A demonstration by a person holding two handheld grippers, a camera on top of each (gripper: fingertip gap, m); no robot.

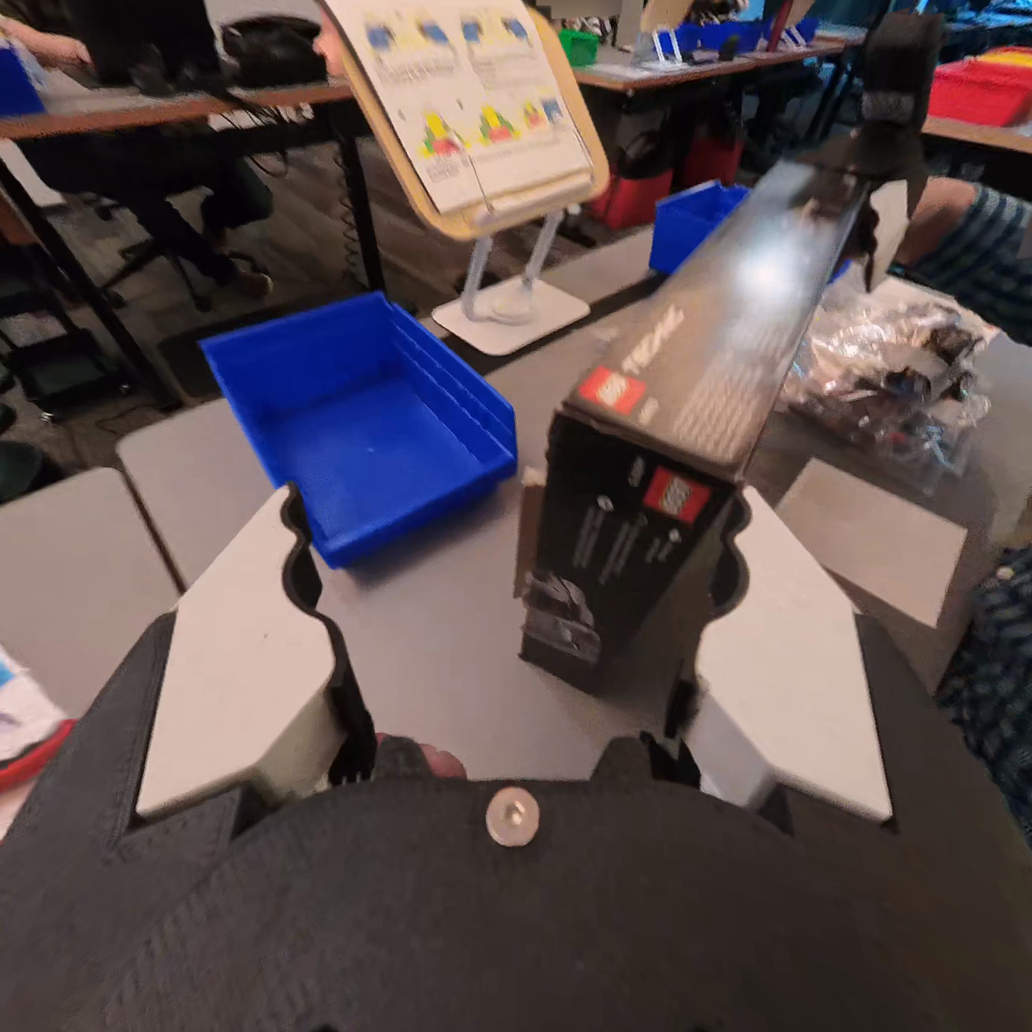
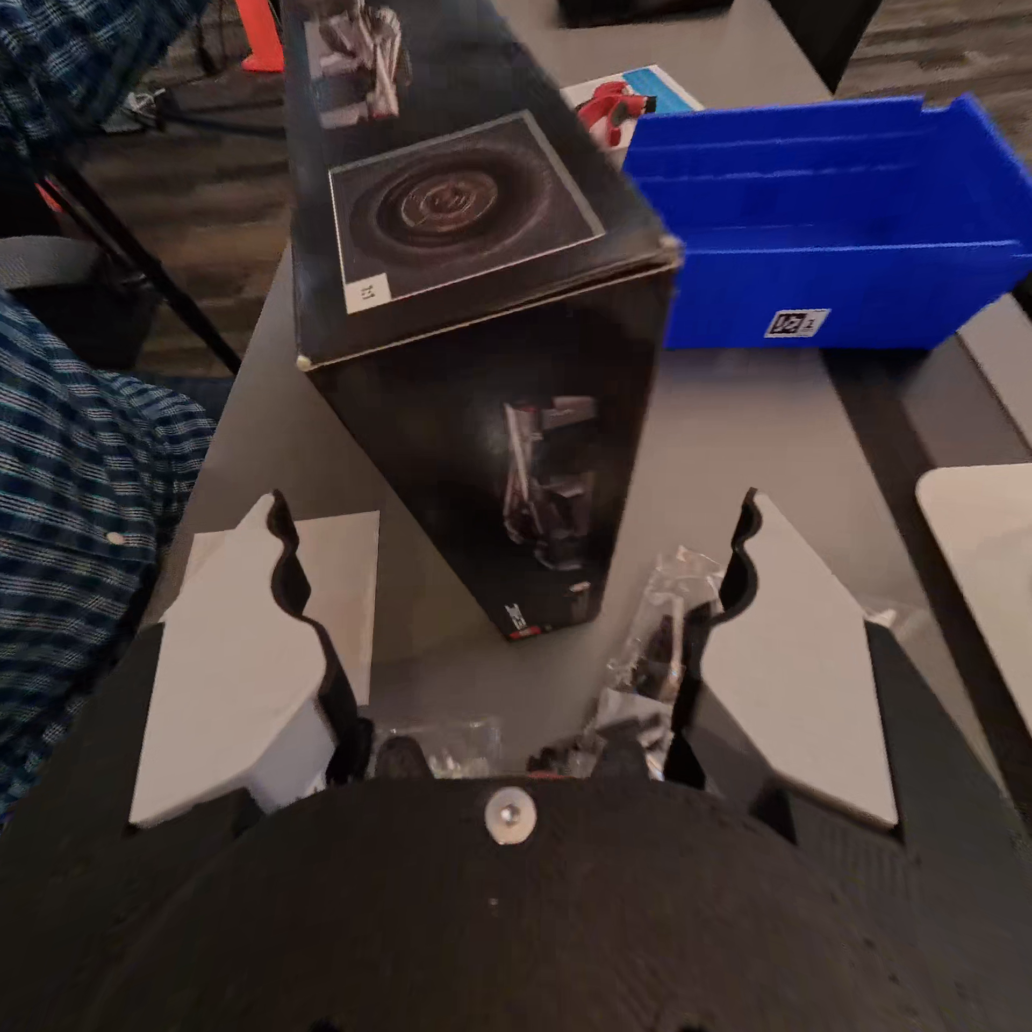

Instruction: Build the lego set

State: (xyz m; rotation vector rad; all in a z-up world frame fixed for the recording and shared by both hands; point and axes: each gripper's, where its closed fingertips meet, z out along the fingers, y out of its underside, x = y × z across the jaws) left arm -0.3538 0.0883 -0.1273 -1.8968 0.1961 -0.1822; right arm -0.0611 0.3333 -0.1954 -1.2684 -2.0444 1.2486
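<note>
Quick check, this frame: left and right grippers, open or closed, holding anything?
Left gripper: open, holding nothing; its right finger is beside the black box.
Right gripper: open, holding nothing, above the plastic bags.

The left wrist view looks down and forward over its own claw (image 1: 516, 564) from close above the counter (image 1: 435, 642), facing the far edge and the room beyond. The right wrist view sits close above the counter (image 2: 726, 424) too, tilted more steeply down. Both share the black box (image 1: 642, 502) (image 2: 480, 391) and the blue bin (image 1: 363, 424) (image 2: 837, 223), seen from opposite sides.
</note>
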